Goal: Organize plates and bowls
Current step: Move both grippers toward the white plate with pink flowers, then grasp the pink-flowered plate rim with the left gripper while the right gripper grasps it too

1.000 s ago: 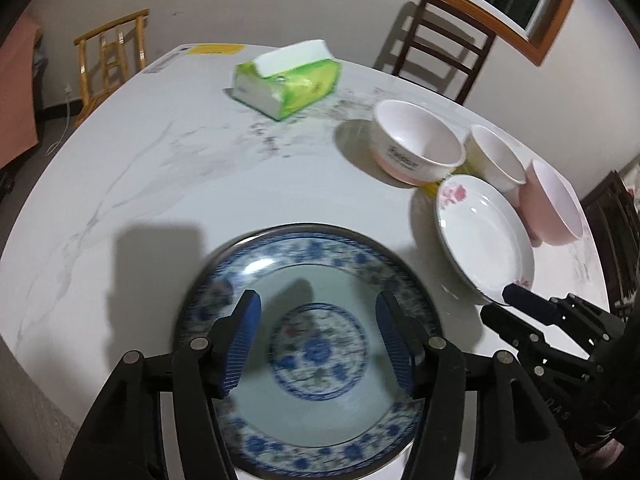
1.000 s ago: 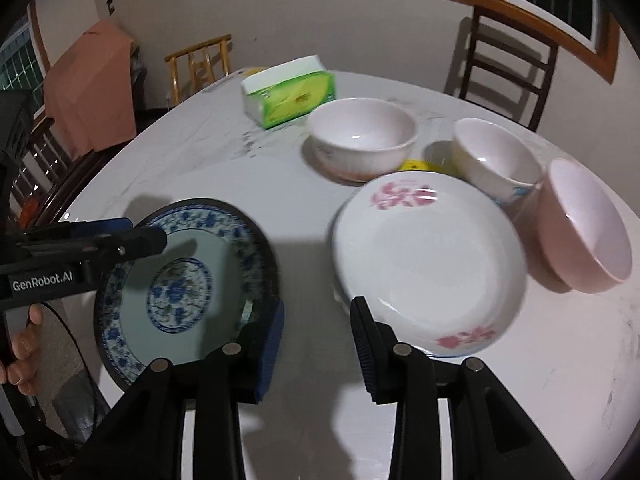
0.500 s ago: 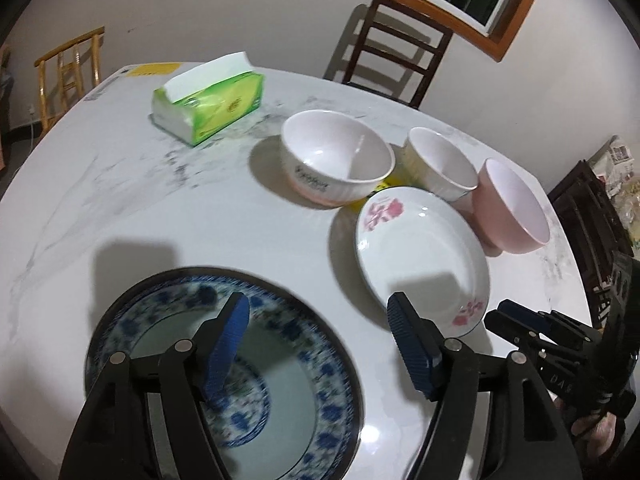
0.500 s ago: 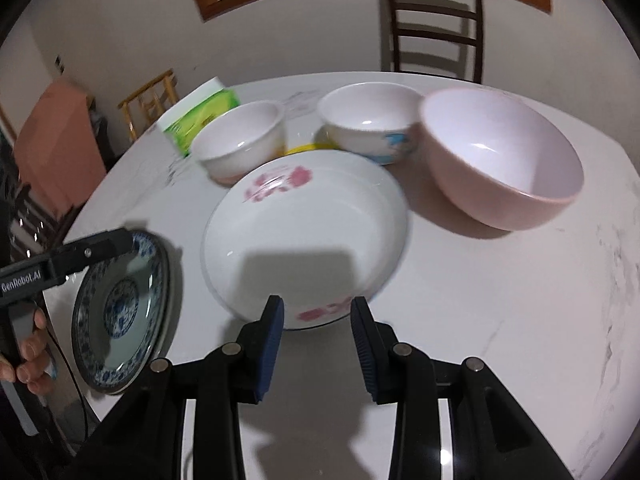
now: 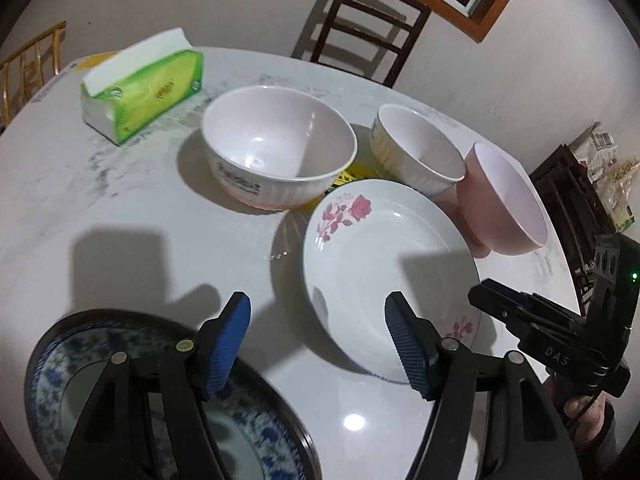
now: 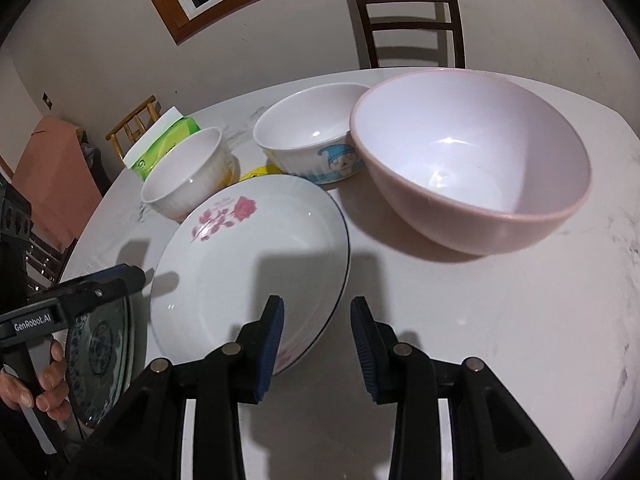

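Worktop (image 5: 120, 216): blue-patterned plate (image 5: 256, 436), rose plate (image 5: 380, 264), three bowls, tissue pack (image 5: 140, 88). Left hand-held gripper (image 5: 318, 332): jaws apart, just closing slightly, nothing between.

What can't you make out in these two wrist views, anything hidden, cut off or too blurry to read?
- Blue patterned plate: left wrist view, near half covered by the left gripper and cut by the bottom edge.
- Yellow item between the bowls: both views, mostly hidden by the rose plate and the bowls; unidentifiable.
- Print on the white bowl: left wrist view, too small to read.
- Rose plate's near rim: right wrist view, partly behind the right gripper.
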Demonstrator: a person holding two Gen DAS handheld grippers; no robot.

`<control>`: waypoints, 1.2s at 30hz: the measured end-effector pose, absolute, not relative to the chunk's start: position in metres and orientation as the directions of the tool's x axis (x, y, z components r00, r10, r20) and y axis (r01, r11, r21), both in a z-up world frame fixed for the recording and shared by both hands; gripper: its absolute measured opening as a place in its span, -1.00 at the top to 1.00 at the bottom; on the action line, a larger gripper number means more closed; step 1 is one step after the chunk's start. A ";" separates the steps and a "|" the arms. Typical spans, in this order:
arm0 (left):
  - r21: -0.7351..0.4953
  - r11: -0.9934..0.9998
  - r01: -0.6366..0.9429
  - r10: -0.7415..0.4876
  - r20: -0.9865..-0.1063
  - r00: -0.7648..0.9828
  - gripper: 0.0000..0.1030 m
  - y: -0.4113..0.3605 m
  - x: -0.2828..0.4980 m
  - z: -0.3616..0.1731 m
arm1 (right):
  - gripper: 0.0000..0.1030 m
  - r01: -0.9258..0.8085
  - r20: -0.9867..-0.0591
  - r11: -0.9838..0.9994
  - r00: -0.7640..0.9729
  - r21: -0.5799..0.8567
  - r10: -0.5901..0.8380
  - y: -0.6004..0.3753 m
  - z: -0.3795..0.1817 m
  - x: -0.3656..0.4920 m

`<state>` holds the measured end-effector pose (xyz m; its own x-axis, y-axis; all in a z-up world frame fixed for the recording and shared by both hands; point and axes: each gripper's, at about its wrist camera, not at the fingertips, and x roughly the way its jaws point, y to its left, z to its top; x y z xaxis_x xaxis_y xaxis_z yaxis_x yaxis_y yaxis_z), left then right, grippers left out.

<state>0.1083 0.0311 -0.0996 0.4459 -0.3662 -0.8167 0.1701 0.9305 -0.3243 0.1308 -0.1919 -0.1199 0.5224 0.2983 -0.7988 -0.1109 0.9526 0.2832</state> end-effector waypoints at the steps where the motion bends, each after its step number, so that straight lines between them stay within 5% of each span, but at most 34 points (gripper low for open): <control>1: -0.323 0.930 0.175 -0.367 -0.820 0.439 -0.23 0.029 0.111 -0.102 | 0.32 -0.114 -0.797 0.950 0.521 0.291 0.306 -0.193 -0.122 0.134; 25: -0.322 0.930 0.176 -0.364 -0.863 0.349 0.41 0.014 0.134 -0.126 | 0.32 -0.118 -0.801 0.945 0.505 0.304 0.321 -0.194 -0.136 0.154; 29: -0.300 0.938 0.171 -0.343 -0.870 0.353 0.58 0.013 0.136 -0.127 | 0.57 -0.114 -0.805 0.942 0.493 0.316 0.330 -0.191 -0.137 0.152; 36: -0.287 0.944 0.160 -0.326 -0.875 0.356 0.71 0.016 0.133 -0.127 | 0.64 -0.088 -0.815 0.951 0.495 0.297 0.301 -0.194 -0.136 0.147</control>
<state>0.1326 0.0161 -0.1266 0.3565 -0.3264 -0.8755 0.1601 0.9445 -0.2869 0.1470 -0.1937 -0.1362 0.4951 0.3007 -0.8151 -0.0884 0.9508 0.2970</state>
